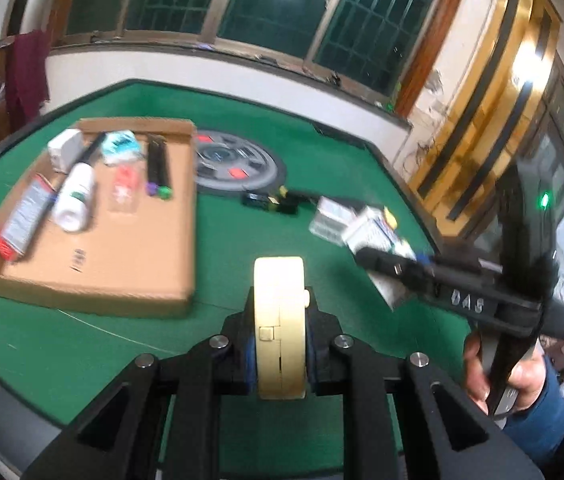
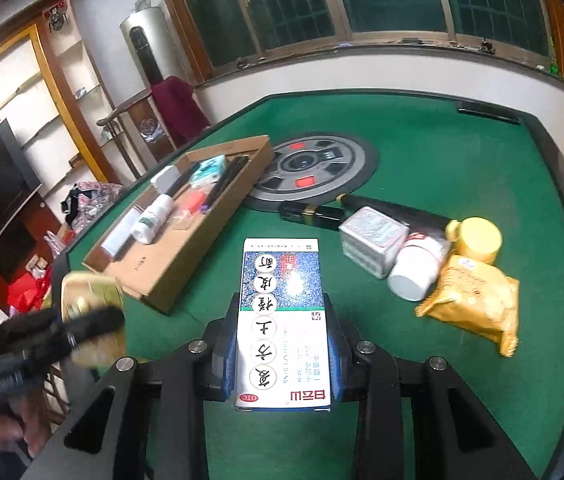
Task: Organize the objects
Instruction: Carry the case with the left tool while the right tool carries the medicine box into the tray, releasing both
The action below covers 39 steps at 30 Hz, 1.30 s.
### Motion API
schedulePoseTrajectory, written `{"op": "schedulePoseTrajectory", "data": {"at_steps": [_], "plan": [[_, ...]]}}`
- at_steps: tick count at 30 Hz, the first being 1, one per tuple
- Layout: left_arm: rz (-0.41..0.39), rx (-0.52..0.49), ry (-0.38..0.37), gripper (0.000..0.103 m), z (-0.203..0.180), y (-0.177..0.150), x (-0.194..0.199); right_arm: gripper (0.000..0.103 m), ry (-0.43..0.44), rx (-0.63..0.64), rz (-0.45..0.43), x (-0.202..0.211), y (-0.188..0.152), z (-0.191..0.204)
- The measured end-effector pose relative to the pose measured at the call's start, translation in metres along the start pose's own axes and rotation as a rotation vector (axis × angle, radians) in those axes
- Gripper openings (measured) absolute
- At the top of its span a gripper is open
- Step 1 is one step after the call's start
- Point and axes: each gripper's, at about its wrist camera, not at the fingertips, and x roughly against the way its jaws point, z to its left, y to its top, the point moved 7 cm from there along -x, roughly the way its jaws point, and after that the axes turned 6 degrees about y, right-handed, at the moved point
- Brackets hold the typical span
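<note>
We see the left gripper clamped on a cream round case, held on edge above the green table; its thin rim faces us and its flat faces press the blue pads. The right gripper grips a flat medicine box by its long sides, and the box's long axis runs along the fingers toward twelve o'clock, printed face up, far end pointing at the table's round centre plate.

In the right wrist view the cardboard tray lies at ten o'clock from the box, its long axis slanting from lower left to upper right, with a white bottle inside. At two o'clock sit a grey tin, a white jar, a yellow-lidded jar and a yellow packet, close together.

In the left wrist view a hand holds the right gripper's handle at three o'clock.
</note>
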Motion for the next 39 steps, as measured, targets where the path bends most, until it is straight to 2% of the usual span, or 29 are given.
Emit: {"op": "schedulePoseTrajectory", "data": {"at_steps": [8, 13, 18, 23, 28, 34, 39], "plan": [[-0.012, 0.039, -0.002, 0.017, 0.042, 0.018, 0.01, 0.037, 0.027, 0.012, 0.003, -0.005, 0.006, 0.026], [-0.043, 0.092, -0.028, 0.017, 0.074, 0.034, 0.034, 0.037, 0.11, 0.015, 0.02, -0.013, 0.016, 0.065], [-0.077, 0.097, 0.021, 0.017, 0.107, 0.058, 0.049, 0.037, 0.148, 0.056, 0.046, -0.038, 0.035, 0.113], [-0.023, 0.146, 0.027, 0.017, 0.144, 0.069, 0.024, 0.038, 0.138, 0.037, 0.095, -0.087, 0.044, 0.137], [0.027, 0.194, 0.041, 0.017, 0.175, 0.064, -0.006, 0.038, 0.102, -0.004, 0.145, -0.129, 0.041, 0.135], [0.094, 0.211, 0.03, 0.017, 0.189, 0.046, -0.031, 0.038, 0.069, -0.007, 0.178, -0.156, 0.036, 0.132], [0.116, 0.21, 0.027, 0.017, 0.191, 0.036, -0.038, 0.038, 0.052, -0.009, 0.193, -0.167, 0.031, 0.131]]}}
